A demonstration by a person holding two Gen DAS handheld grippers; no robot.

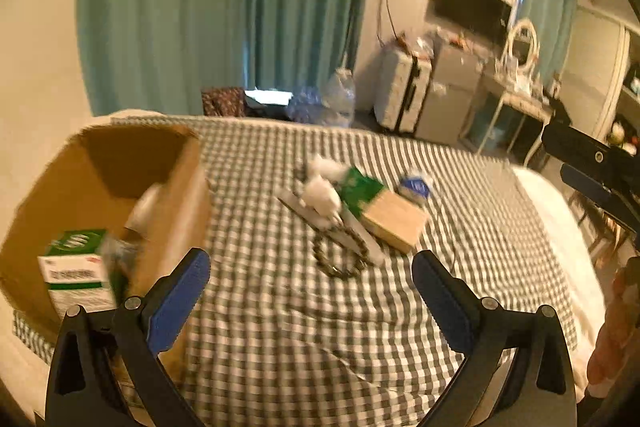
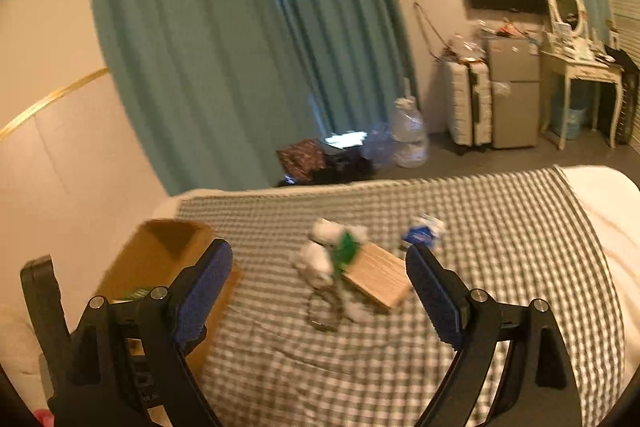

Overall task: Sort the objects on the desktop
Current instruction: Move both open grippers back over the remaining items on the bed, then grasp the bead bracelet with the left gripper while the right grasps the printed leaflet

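Both grippers, left gripper (image 1: 310,291) and right gripper (image 2: 320,287), spread wide, nothing between the pads. Checked cloth (image 1: 280,327) under both. Just beyond the left jaws: dark bead bracelet (image 1: 340,259), limp, best pinched across its strand. Past it, wooden block (image 1: 396,219), stiff, probably light; grip its long sides. White fluffy balls (image 1: 320,195) soft, compressible. Left of the jaws: cardboard box (image 1: 100,195) holding a green-and-white medicine carton (image 1: 76,271).

Two wrist views angled down over the bed
Both share the checkered cloth (image 1: 280,327), cardboard box (image 1: 100,187), curtain (image 2: 200,47) beyond
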